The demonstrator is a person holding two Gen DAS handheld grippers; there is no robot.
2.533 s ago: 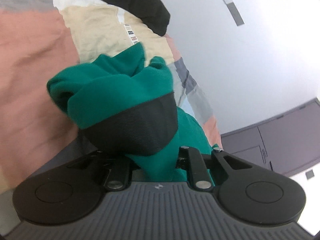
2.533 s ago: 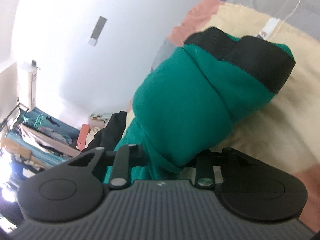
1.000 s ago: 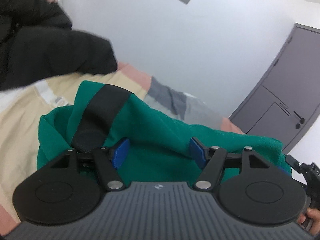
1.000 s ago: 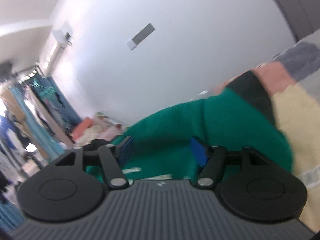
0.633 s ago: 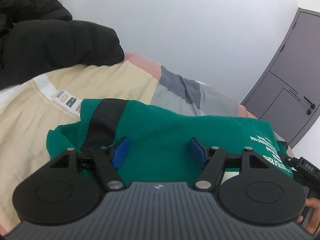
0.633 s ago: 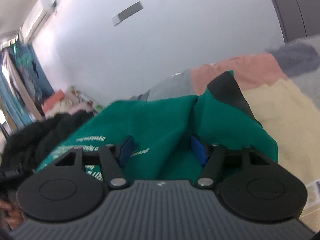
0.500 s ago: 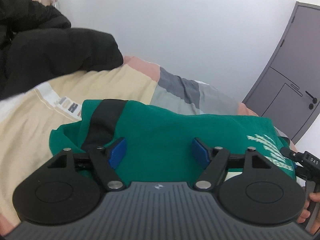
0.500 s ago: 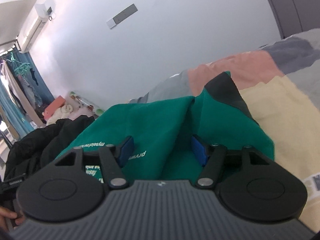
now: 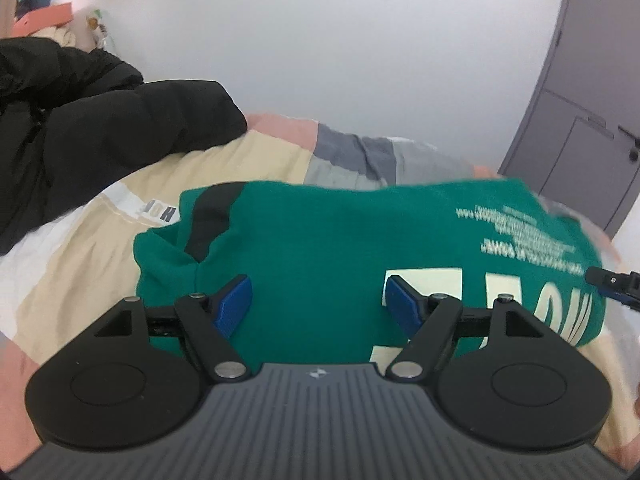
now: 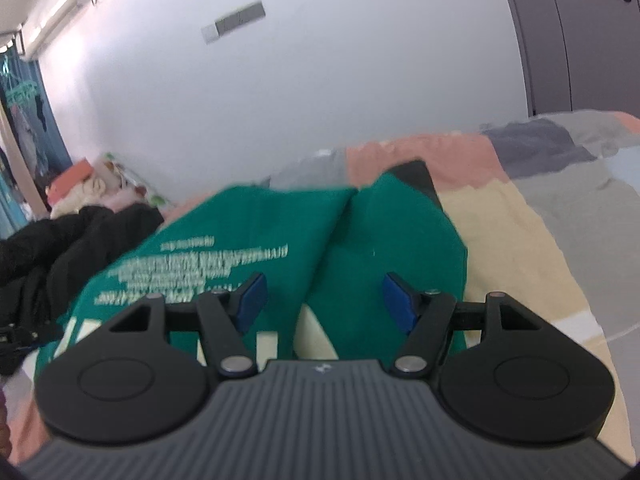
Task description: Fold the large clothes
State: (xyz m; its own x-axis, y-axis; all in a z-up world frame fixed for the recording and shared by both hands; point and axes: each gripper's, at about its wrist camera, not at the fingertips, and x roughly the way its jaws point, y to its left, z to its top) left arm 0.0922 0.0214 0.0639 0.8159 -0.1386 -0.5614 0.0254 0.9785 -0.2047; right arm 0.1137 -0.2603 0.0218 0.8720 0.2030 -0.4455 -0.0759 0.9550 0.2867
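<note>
A green sweatshirt [image 9: 320, 240] with black trim [image 9: 208, 220] and cream lettering lies spread on the bed. My left gripper [image 9: 316, 300] hovers low over its near edge, open, blue pads [image 9: 234, 306] wide apart and not pressing the cloth. In the right wrist view the same sweatshirt [image 10: 360, 240] shows a fold ridge down its middle. My right gripper [image 10: 320, 296] is open over it, nothing pinched. The right gripper's tip [image 9: 612, 282] pokes in at the right edge of the left wrist view.
A black jacket [image 9: 80, 128] is heaped on the bed to the left, also the black jacket [image 10: 60, 248] in the right wrist view. The patchwork bedspread [image 9: 248, 156] runs back to a white wall. A grey door [image 9: 592, 120] stands at the right.
Both grippers let go of the bunched green sweatshirt and now stand open. The sweatshirt has gone from a bundle to lying flatter, with its lettering showing. Both views have levelled and drawn back.
</note>
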